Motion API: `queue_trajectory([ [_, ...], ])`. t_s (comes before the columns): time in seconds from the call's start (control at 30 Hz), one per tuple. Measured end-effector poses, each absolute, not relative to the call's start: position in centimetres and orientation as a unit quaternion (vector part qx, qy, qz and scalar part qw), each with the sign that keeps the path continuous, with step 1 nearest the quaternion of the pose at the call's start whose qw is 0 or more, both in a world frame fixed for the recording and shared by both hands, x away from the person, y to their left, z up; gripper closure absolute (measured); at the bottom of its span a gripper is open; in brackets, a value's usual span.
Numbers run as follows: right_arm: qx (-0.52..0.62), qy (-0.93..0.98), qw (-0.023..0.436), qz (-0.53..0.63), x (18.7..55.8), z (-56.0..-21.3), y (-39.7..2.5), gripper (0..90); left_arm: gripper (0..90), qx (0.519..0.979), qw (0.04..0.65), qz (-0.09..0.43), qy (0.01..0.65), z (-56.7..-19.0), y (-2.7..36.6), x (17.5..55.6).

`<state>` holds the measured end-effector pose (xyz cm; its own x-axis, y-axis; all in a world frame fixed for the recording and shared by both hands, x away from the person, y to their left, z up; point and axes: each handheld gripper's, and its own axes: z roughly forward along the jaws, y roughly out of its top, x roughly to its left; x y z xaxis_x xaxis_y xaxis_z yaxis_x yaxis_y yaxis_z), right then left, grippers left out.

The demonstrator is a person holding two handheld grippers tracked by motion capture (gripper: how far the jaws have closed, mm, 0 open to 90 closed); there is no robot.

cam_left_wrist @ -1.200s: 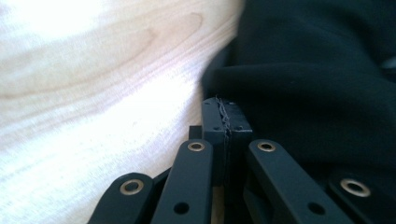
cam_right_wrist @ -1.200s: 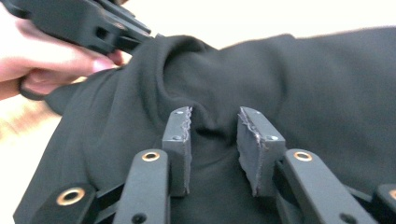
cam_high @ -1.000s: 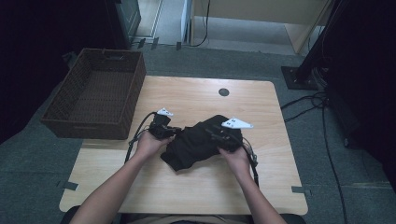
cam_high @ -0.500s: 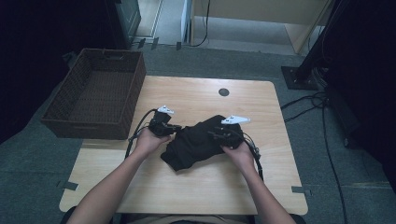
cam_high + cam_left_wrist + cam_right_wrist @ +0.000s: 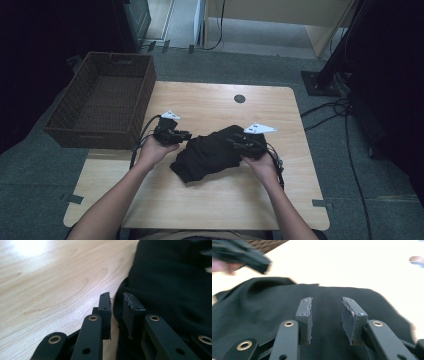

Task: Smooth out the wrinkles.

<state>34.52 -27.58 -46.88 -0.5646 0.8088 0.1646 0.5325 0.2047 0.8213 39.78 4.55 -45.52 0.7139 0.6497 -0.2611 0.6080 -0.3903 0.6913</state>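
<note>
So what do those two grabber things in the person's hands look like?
Each is a black gripper with two flat, pad-faced jaws on black links joined by brass-coloured rivets. The left gripper and the right gripper each carry a pale grey three-cornered plate on top, and a black cable trails back from each beside the wrist. The person's forearms are bare, with no sleeves in sight.

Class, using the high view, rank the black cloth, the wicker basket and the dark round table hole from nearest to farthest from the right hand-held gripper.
1. Black cloth: under the right hand-held gripper.
2. Table hole: beyond it, near the far edge.
3. Wicker basket: far left, off the table.
</note>
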Motion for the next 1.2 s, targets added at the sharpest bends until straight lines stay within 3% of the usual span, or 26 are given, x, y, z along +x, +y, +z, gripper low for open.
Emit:
queue_trajectory([
  [0.13,0.461,0.752,0.178,0.436,35.6,-47.3,-29.0,58.3,70.6,0.834,0.404,0.007,0.376,-44.5,4.7,38.4],
  [0.33,0.469,0.745,0.204,0.428,37.0,-48.5,-29.2,45.4,64.6,0.843,0.387,-0.014,0.372,-45.8,4.2,36.8],
  [0.43,0.479,0.745,0.186,0.426,37.6,-49.1,-29.2,44.5,66.1,0.846,0.379,-0.017,0.374,-46.9,4.0,36.5],
  [0.5,0.484,0.749,0.171,0.419,37.8,-49.5,-29.1,50.1,73.3,0.845,0.384,-0.013,0.373,-47.1,4.0,36.4],
  [0.57,0.487,0.752,0.165,0.413,37.9,-49.6,-29.1,66.6,85.0,0.847,0.385,-0.001,0.367,-47.2,3.9,36.2],
  [0.63,0.492,0.755,0.165,0.4,37.8,-49.6,-29.1,79.1,88.7,0.847,0.388,0.002,0.364,-47.1,3.9,36.2],
  [0.7,0.491,0.759,0.167,0.394,37.7,-49.5,-29.0,85.4,89.5,0.843,0.395,0.008,0.365,-46.9,4.1,36.2],
  [0.93,0.498,0.758,0.175,0.382,37.5,-49.5,-29.3,86.7,90.0,0.833,0.396,0.034,0.386,-45.9,6.8,36.6],
  [1.2,0.503,0.755,0.18,0.38,37.1,-49.3,-29.7,86.5,88.4,0.835,0.394,0.015,0.383,-46.3,7.1,36.1],
])
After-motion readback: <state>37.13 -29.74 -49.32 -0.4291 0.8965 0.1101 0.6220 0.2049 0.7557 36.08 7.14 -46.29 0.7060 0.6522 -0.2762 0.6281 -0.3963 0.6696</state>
